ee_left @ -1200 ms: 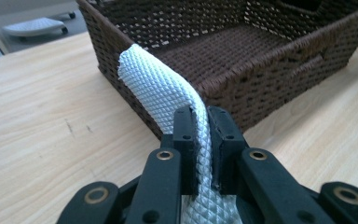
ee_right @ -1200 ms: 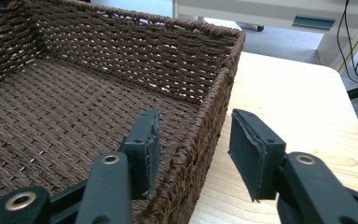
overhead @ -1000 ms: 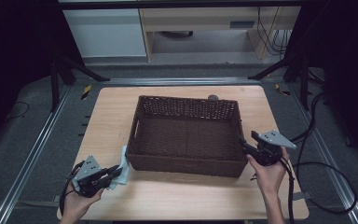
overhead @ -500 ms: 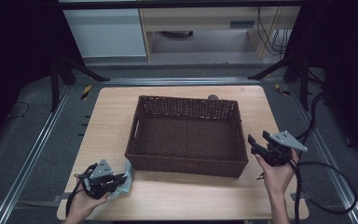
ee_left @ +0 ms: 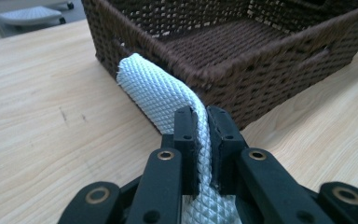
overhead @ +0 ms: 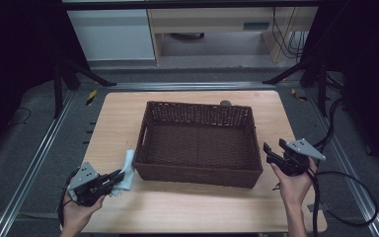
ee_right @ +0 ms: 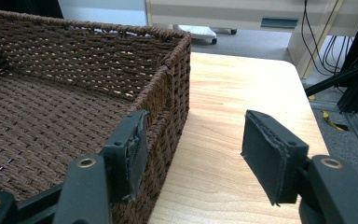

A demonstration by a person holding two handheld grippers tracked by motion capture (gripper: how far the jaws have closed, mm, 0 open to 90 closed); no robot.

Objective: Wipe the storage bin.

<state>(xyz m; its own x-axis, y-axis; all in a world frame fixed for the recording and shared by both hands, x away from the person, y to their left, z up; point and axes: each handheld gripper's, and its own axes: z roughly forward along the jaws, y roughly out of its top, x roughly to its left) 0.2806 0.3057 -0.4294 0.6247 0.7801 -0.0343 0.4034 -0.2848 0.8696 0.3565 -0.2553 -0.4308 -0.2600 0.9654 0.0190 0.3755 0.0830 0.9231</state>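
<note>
Already clamped between the fingers [ee_left: 186, 135] of the left gripper [overhead: 109, 178], a pale blue woven cloth [ee_left: 161, 95] runs straight out along the gripper's own line and bends against the near left corner of the dark wicker basket [overhead: 197, 173], so the basket's open inside lies just ahead and over that wall; the left hand is plainly the nearer one to carry it in. Across the tabletop [overhead: 187, 212], the right gripper [overhead: 272, 154] has just been opening, its fingers now parted wide and holding nothing, astride the basket's right wall without pressing on it
</note>
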